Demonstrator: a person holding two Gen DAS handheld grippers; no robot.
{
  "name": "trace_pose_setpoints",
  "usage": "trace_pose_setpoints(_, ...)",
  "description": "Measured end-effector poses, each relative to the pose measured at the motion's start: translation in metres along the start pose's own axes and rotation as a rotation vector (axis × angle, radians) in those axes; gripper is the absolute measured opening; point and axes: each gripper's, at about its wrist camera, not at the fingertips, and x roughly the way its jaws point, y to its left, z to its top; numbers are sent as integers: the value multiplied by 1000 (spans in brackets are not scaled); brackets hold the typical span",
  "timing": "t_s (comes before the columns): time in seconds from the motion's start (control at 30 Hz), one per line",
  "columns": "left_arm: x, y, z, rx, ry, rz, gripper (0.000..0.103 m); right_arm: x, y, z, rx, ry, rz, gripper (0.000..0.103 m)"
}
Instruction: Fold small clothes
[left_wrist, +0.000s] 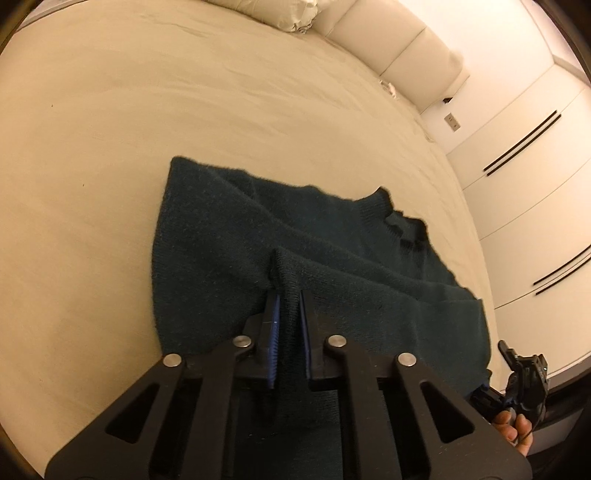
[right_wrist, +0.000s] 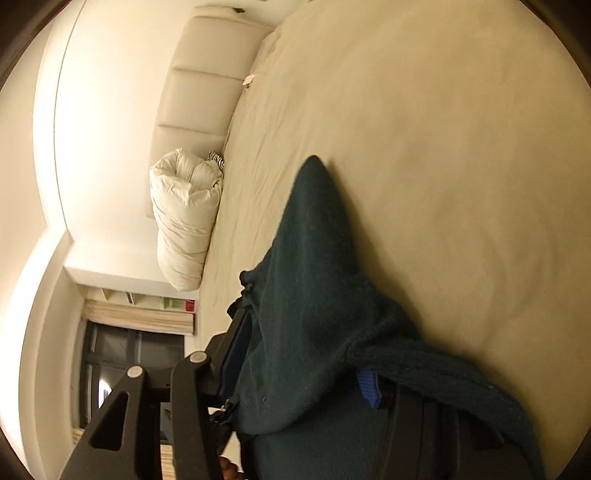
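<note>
A dark green sweater (left_wrist: 236, 236) lies rumpled on the bed (left_wrist: 92, 129), well short of the headboard (left_wrist: 399, 40) and duvet (right_wrist: 184, 214). The left gripper (left_wrist: 290, 295) is pinched tight on a raised fold of the sweater. The right gripper (right_wrist: 303, 354) has sweater bunched between its half-spread fingers, seemingly gripped, though cloth hides one finger.

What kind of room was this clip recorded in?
Most likely a bedroom. A dark green sweater lies on a wide bed with a beige sheet, backed by a padded cream headboard. A rolled white duvet sits by it, and flat wardrobe doors line the wall.
</note>
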Motion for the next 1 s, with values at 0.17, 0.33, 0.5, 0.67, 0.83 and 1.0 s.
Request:
trace_pose_setpoints(0.17,-29,-9,3,0,-89,-96,7,-6,14,-6,-120,3,-12,47)
trace_pose_setpoints(0.33,-21,-9,2,69,-118,5,7,-1,-15,0,-113,26,-110,19)
trace_pose_setpoints(0.5,-8,26,-13,-3,-108,-40,7,-16,-30,5,-38,102,-23,19)
trace_pose_setpoints(0.67,-12,24,-5,-1,-82,-71,7,-46,-42,5,55,94,21,37)
trace_pose_setpoints(0.83,-14,29,-8,-33,-70,-79,8,-61,3,-6,-90,91,-96,55)
trace_pose_setpoints(1.0,-16,28,-7,-32,-44,-71,8,-47,75,-8,-342,112,-124,55)
